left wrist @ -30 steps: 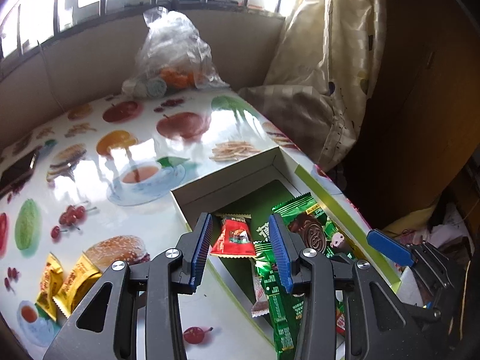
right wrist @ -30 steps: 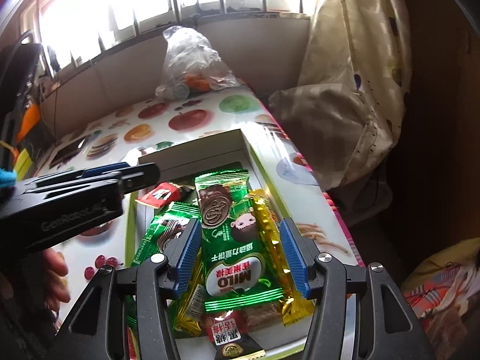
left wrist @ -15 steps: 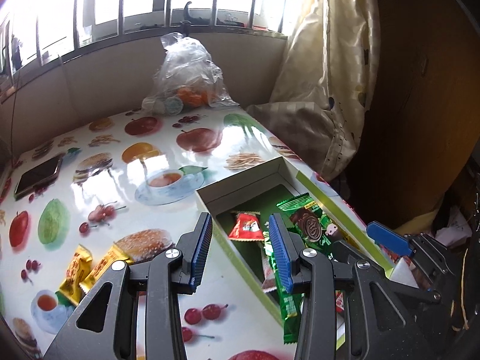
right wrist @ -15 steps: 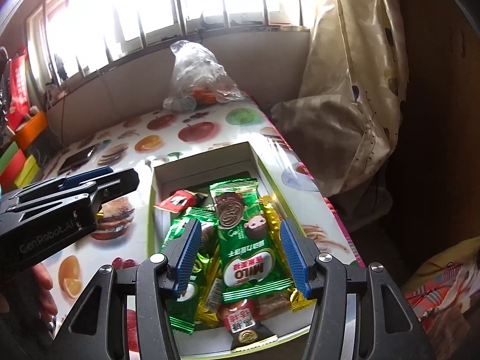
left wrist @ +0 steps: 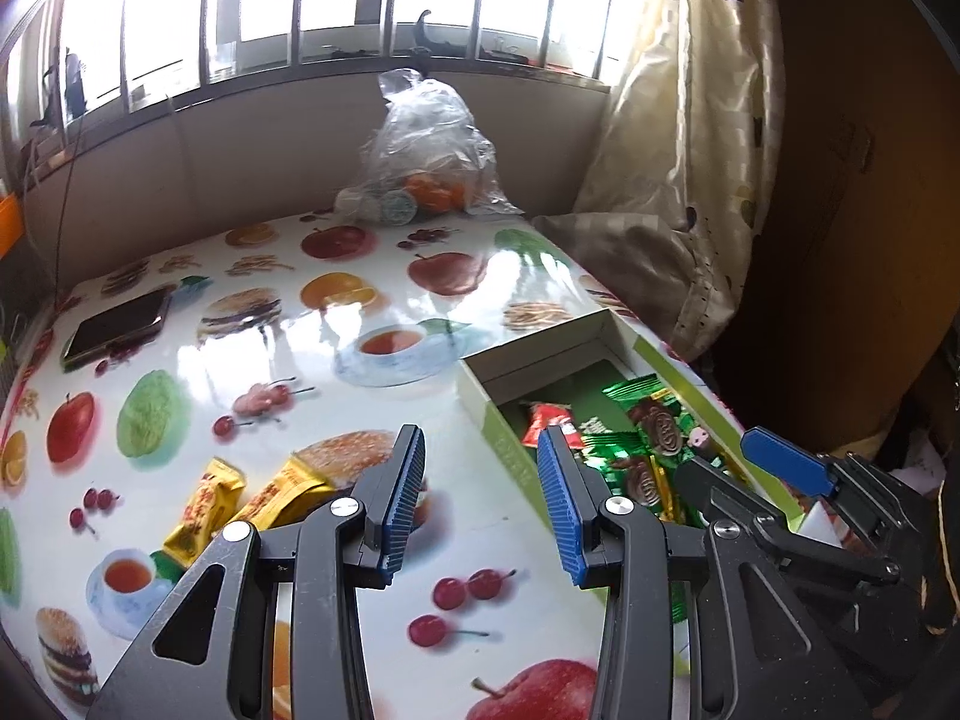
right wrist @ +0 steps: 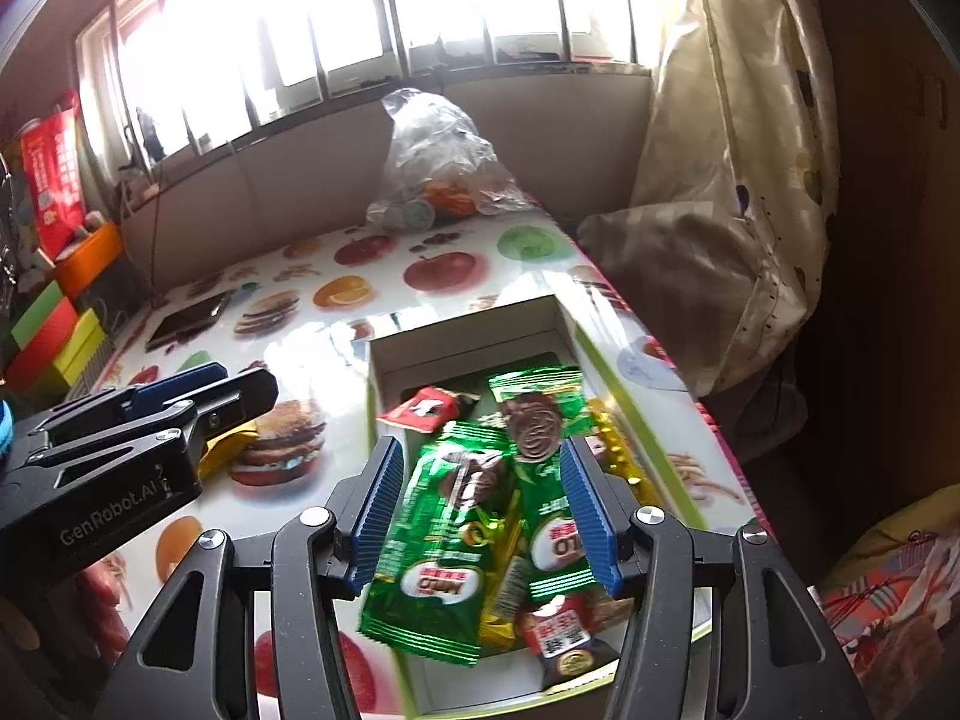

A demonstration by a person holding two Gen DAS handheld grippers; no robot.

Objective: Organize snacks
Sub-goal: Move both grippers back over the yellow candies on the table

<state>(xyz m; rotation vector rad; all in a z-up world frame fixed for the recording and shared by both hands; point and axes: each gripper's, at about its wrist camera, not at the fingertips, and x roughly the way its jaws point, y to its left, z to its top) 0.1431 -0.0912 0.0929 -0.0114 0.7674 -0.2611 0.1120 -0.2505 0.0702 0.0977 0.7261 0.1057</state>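
A white box with green sides (left wrist: 540,354) (right wrist: 462,342) lies on the fruit-print table at the right. In it are green Milo packets (right wrist: 444,534) (left wrist: 654,420), a red packet (right wrist: 429,408) (left wrist: 549,423) and gold wrappers. Two yellow packets (left wrist: 207,507) (left wrist: 282,489) lie on the table left of the box. My left gripper (left wrist: 480,468) hangs open above the table, just left of the box wall, with nothing between its pads. My right gripper (right wrist: 480,480) is open above the box, the green packets lying loose below it. Each gripper shows at the edge of the other's view (left wrist: 744,471) (right wrist: 234,384).
A clear plastic bag of small items (left wrist: 420,162) stands at the table's far edge under the window. A phone (left wrist: 117,327) lies at the far left. A curtain and cushion (left wrist: 648,252) press against the right side. Coloured boxes (right wrist: 54,330) are stacked beyond the left edge.
Both grippers have pulled back and risen, so more of the table shows. The left one has drifted left, off the box and over the table. Neither has closed.
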